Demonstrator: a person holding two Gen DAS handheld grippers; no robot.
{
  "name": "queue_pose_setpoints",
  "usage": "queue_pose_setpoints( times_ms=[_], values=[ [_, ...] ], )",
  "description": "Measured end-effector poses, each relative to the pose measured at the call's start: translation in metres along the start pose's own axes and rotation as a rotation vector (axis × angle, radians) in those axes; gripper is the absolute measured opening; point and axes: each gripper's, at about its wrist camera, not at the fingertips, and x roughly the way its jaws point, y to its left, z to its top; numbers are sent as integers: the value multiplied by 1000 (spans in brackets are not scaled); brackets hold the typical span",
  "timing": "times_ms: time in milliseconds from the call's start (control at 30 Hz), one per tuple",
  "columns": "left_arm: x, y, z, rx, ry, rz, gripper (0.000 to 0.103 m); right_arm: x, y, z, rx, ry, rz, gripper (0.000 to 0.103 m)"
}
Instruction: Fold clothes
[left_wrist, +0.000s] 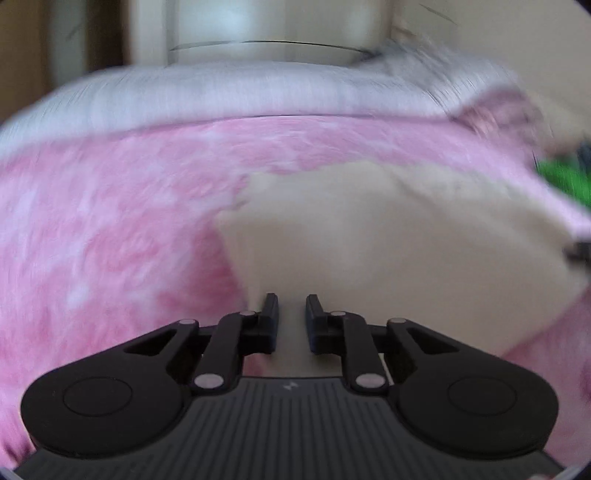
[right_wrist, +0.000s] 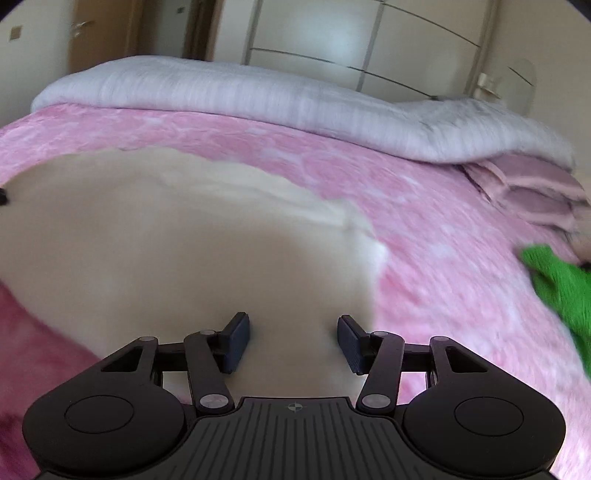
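- Left wrist view: the left gripper (left_wrist: 291, 308) shows its two black fingers (left_wrist: 271, 317) parted by a narrow gap, over the cream garment (left_wrist: 388, 236); nothing sits visibly between the pads, and whether the tips touch the cloth cannot be told
- The cream garment lies flat on the pink blanket (left_wrist: 110, 221), spreading from the fingers up and to the right; blur hides its outline, so its long axis cannot be told
- A small pale mark (left_wrist: 290, 386) on the gripper body is not readable
- A white quilt (left_wrist: 221, 96) lies along the far edge; a green cloth (left_wrist: 561, 179) shows at right
- Right wrist view: the right gripper (right_wrist: 293, 341) has its fingers (right_wrist: 236, 341) set wide apart, empty, above the near part of the cream garment (right_wrist: 166, 240)
- Here the garment runs broadly left to right, its right edge (right_wrist: 376, 266) just right of the fingers
- A crosshair mark (right_wrist: 294, 407) carries no lettering
- The green cloth (right_wrist: 561, 291) lies well apart at right, by folded pink-grey cloth (right_wrist: 532, 192)
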Motion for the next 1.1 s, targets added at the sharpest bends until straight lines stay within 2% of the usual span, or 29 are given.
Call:
queue_pose_setpoints(
  times_ms=[33, 100, 167, 200, 233, 267, 333, 433, 467, 533, 600, 700, 800, 900, 1000, 1100],
  values=[
    [-4, 2, 1, -16, 2, 25, 5, -4, -9, -4, 48, -2, 9, 52],
    [-15, 1, 0, -19, 7, 120, 12, -12, -24, -4, 145, 19, 0, 52],
    [-32, 9, -3, -98, 20, 155, 15, -26, -35, -3, 261, 40, -13, 52],
    [-42, 17, -5, -170, 23, 138, 15, -34, -40, -3, 330, 44, -18, 52],
    [-51, 24, -9, -266, 22, 107, 21, -45, -45, -6, 408, 34, -11, 52],
    [-60, 30, -13, -368, 21, 76, 32, -54, -51, -9, 494, 25, 3, 52],
    [-75, 40, -21, -559, 12, 4, 40, -69, -62, -20, 715, 17, 86, 54],
    [-71, 43, -34, -769, 10, -124, 42, -75, -70, -39, 1039, 25, 243, 57],
    [-66, 43, -38, -829, 16, -166, 43, -70, -69, -44, 1114, 39, 272, 57],
    [-50, 41, -42, -892, 36, -174, 43, -59, -66, -54, 1253, 67, 322, 57],
    [-35, 42, -45, -923, 33, -146, 43, -46, -64, -57, 1314, 78, 310, 57],
    [-11, 43, -47, -946, 17, -113, 42, -28, -68, -53, 1360, 41, 308, 57],
    [2, 40, -43, -888, -12, -92, 41, -14, -73, -47, 1363, 27, 311, 56],
    [4, 39, -39, -822, -22, -75, 30, -7, -76, -44, 1348, 24, 293, 21],
    [0, 41, -40, -798, -33, -75, 23, 1, -80, -40, 1332, 21, 276, 13],
    [-23, 28, -42, -692, -69, -47, 17, -4, -80, -36, 1284, 9, 275, 11]
  ],
)
